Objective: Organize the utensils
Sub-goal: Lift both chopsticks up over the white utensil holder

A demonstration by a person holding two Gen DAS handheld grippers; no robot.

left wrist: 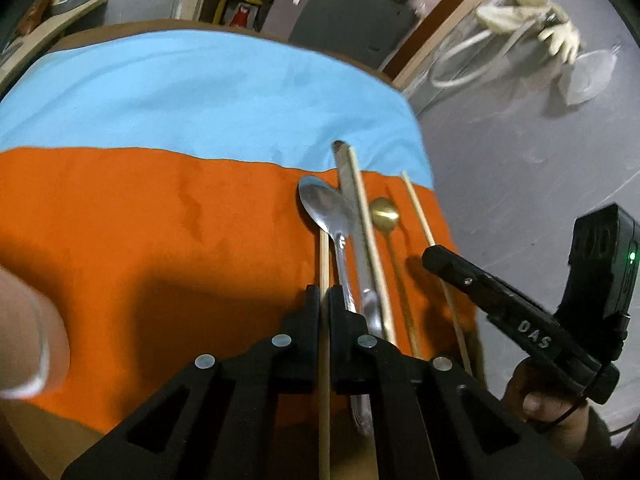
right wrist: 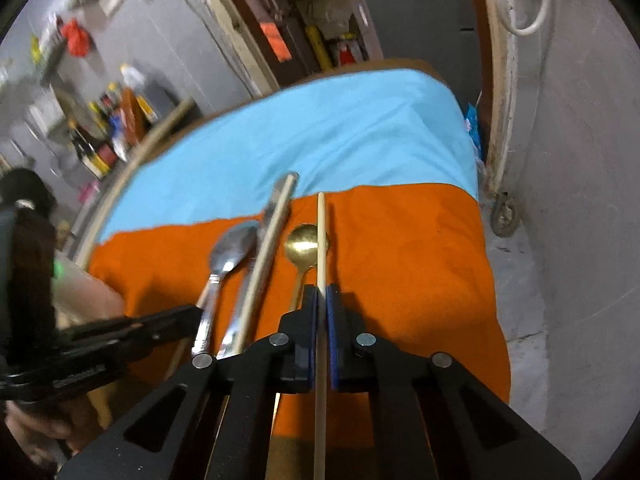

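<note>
Your left gripper (left wrist: 324,300) clamps one wooden chopstick (left wrist: 324,264) beside the steel spoon (left wrist: 324,208); your right gripper (right wrist: 321,300), lettered "DAS", clamps another chopstick (right wrist: 321,236) on the orange cloth (right wrist: 420,260).

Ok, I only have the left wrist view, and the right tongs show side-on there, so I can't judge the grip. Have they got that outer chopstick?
Observer: Yes. In the right wrist view the right tongs are shut on the outer chopstick, which runs straight between their blue pads.
Operator: Does it cross anything?
Observer: From that camera it passes over the right edge of the gold spoon; I cannot tell whether they touch.
Operator: And my left tongs from that side?
Observer: The tip of the left tongs sits beside the silver spoon handle, and a second chopstick pokes out beneath it.
</note>
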